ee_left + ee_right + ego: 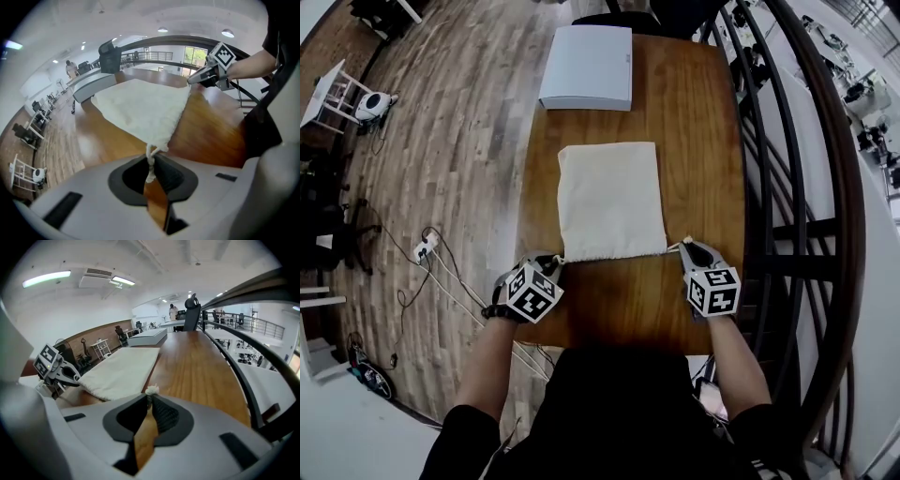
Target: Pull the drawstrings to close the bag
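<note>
Two hand-held tools meet at the near edge of a cream cloth drawstring bag (611,200) in the head view. The bag lies flat at the middle of a long brown wooden table (694,141), with its gathered mouth toward the person. The left gripper (553,262) sits at the bag's near left corner and the right gripper (686,246) at its near right corner, and each carries its marker cube. A thin left drawstring (562,260) and a thin right drawstring (675,247) run from the mouth into the tools. A flat white box (588,66) rests at the far end of the table, well apart from the bag. A dark metal railing (787,187) curves along the right side.

In the left gripper view, the left gripper (151,159) is clenched on the left drawstring (150,154). The knotted cord rises from between the pinched jaws to the corner of the bag (140,110). The right gripper (197,78) shows at the bag's far corner.

In the right gripper view, the right gripper (151,397) has its jaws drawn together on the right drawstring (151,390), whose frayed knot pokes out just above them. The bag (121,371) stretches away to the left, with the left gripper (75,377) at its other corner. The white box (147,337) lies beyond.
</note>
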The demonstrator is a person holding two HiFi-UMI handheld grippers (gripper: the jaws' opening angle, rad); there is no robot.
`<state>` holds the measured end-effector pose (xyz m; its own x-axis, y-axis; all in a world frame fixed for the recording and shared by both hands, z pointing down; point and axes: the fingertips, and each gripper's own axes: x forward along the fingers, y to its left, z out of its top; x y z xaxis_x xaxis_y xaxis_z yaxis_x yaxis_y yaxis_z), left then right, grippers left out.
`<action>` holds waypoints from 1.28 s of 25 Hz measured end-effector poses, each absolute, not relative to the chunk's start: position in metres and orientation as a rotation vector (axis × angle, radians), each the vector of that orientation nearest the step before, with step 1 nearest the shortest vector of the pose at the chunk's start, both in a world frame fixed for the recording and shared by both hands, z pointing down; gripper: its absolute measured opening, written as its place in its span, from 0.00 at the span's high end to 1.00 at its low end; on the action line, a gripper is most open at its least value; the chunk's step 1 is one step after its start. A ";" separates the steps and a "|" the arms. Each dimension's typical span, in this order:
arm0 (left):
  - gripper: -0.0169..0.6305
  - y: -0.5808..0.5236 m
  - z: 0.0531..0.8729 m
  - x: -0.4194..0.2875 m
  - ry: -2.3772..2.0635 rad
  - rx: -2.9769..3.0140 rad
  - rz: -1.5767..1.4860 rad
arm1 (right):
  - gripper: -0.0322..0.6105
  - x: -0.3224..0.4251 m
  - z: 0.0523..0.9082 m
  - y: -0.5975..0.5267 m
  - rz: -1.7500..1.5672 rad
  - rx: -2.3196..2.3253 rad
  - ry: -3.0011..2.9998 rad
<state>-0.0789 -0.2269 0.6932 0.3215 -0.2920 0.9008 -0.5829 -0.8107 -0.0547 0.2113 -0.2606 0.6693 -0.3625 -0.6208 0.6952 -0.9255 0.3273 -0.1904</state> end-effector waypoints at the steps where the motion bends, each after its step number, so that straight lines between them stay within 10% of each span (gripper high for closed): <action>1: 0.91 -0.228 0.688 -0.080 -0.817 2.322 1.480 | 0.90 0.213 0.664 -0.260 0.785 1.395 -2.081; 32: 0.91 -0.278 0.570 -0.140 -1.330 2.474 1.326 | 0.90 0.240 0.536 -0.235 0.594 1.971 -1.966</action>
<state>-0.1399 -0.2784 0.5701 0.2691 -0.6670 0.6948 -0.6969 -0.6328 -0.3375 0.2399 -0.2351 0.5358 -0.0183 -0.8751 0.4835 -0.9965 -0.0235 -0.0803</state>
